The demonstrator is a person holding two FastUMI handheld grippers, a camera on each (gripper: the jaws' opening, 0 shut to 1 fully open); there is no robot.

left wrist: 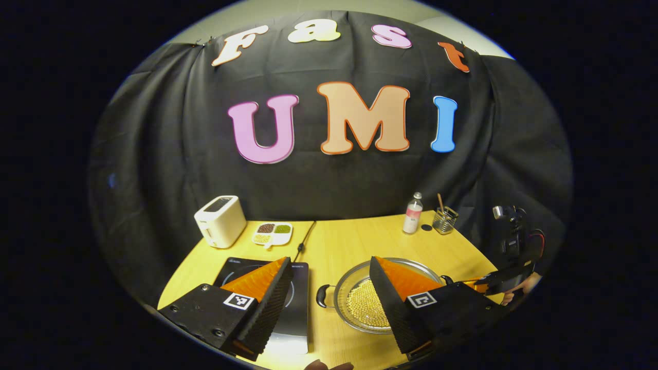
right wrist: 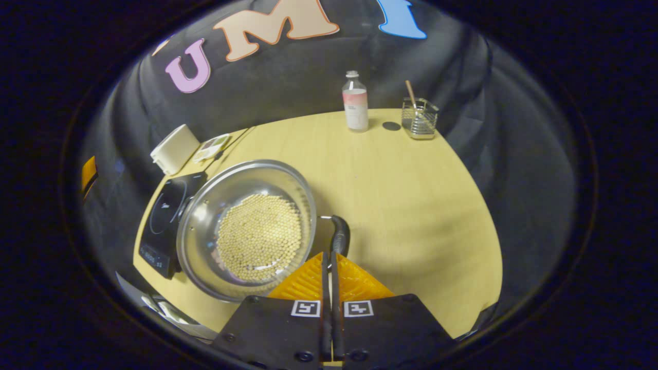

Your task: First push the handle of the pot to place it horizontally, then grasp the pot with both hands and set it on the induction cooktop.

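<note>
A steel pot (left wrist: 343,293) with small yellow beans in it stands on the yellow table, just right of the black induction cooktop (left wrist: 300,313). My left gripper (left wrist: 330,259) is open wide above them, one finger over the cooktop and one over the pot. The pot's left black handle (left wrist: 323,296) lies between the fingers. In the right gripper view the pot (right wrist: 205,216) sits left of centre, beside the cooktop (right wrist: 164,216). My right gripper (right wrist: 329,254) is shut, its tips against the near end of the pot's right handle (right wrist: 339,234). It also appears far right (left wrist: 480,281) in the left gripper view.
A white toaster (left wrist: 220,221) and a sectioned dish (left wrist: 272,233) stand at the table's back left. A bottle (right wrist: 355,103), a small dark cap (right wrist: 391,126) and a glass holder (right wrist: 419,119) stand at the back right. A cable (left wrist: 303,241) runs from the cooktop.
</note>
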